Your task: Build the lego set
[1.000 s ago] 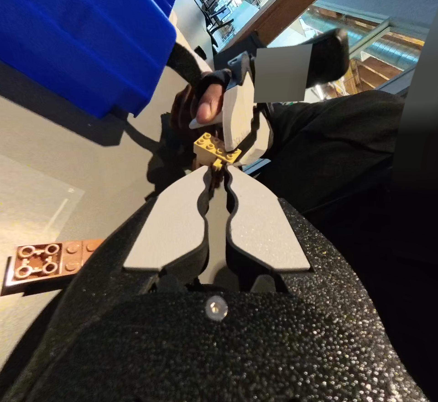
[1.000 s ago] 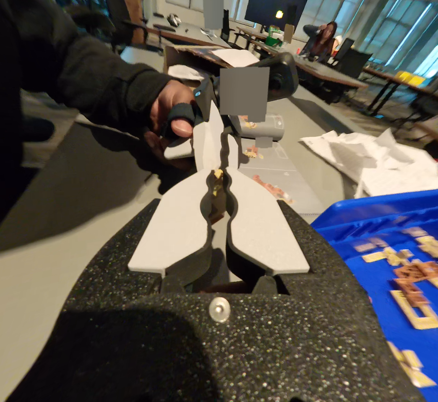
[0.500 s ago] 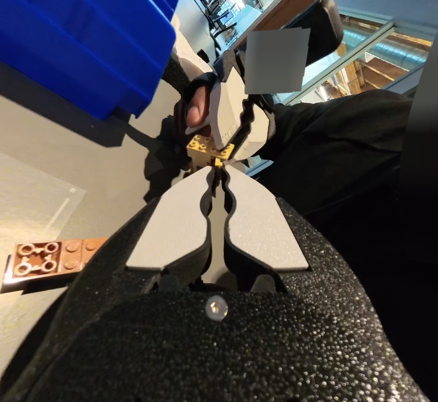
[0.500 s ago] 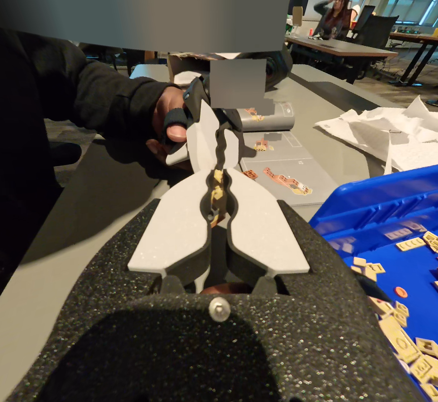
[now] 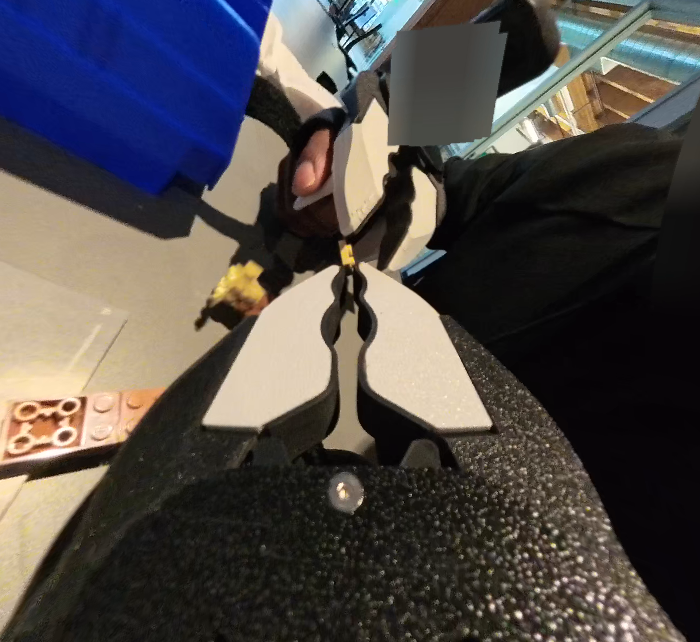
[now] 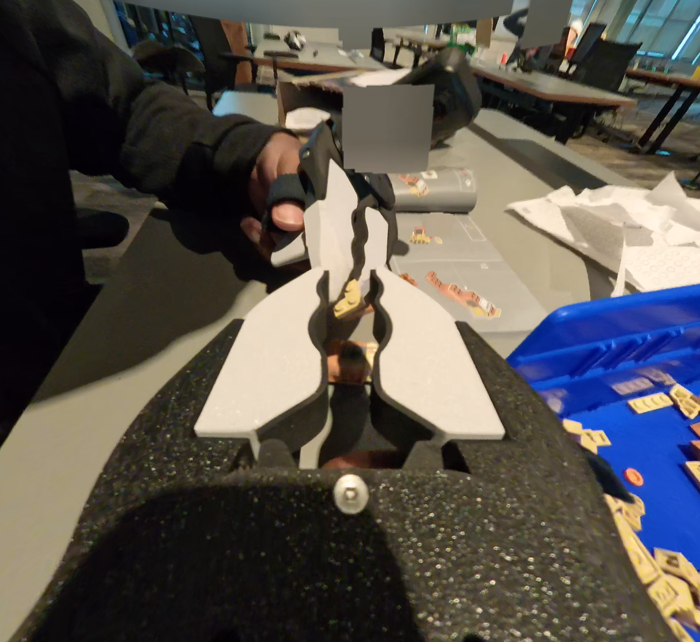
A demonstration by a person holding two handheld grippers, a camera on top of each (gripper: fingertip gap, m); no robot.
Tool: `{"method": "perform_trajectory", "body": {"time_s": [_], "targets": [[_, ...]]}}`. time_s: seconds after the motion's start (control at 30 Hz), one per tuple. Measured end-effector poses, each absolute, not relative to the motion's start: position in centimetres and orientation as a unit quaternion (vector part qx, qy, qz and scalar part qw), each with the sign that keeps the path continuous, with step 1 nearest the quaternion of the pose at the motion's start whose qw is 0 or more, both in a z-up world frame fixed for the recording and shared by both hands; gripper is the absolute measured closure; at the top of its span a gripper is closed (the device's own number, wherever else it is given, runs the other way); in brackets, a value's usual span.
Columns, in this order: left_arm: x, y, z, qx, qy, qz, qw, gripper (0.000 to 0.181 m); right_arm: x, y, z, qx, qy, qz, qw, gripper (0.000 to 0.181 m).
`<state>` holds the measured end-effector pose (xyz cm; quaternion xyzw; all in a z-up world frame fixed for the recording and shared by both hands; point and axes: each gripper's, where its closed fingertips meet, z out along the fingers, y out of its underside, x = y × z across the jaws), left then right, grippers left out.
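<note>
My left gripper is shut on a small yellow plate pinched at its tips. The same plate shows in the right wrist view, sitting between my right gripper's parted fingers without being clamped. My right gripper is open; in the left wrist view it faces mine just beyond the plate. A blurred yellow-and-brown brick cluster is low to the left over the grey table, free of both grippers. A blurred brown piece shows through my right fingers' gap.
A blue bin at the right holds several tan and brown pieces; it also shows in the left wrist view. A brown plate lies on the table at left. An instruction sheet and crumpled white paper lie beyond.
My right gripper has opened. The yellow-and-brown brick cluster it held against my left gripper's piece has come away and dropped to the left. My left gripper keeps only the small yellow plate.
</note>
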<state>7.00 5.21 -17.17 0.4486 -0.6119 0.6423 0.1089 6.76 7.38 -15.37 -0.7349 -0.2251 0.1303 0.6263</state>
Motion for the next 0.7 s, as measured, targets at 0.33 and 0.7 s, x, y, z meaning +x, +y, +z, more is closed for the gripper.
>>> {"method": "perform_trajectory", "body": {"time_s": [0.33,0.7], "targets": [[7.5,8.3,-17.2,0.479,-0.619,0.617,0.082,0.178,8.8,6.6,-18.7,-0.823,-0.208,0.039,0.527,0.143],[8.4,10.7,-17.9,0.496,-0.619,0.608,0.041,0.178,7.2,8.6,-21.5,-0.910,-0.160,-0.004,0.382,0.121]]}}
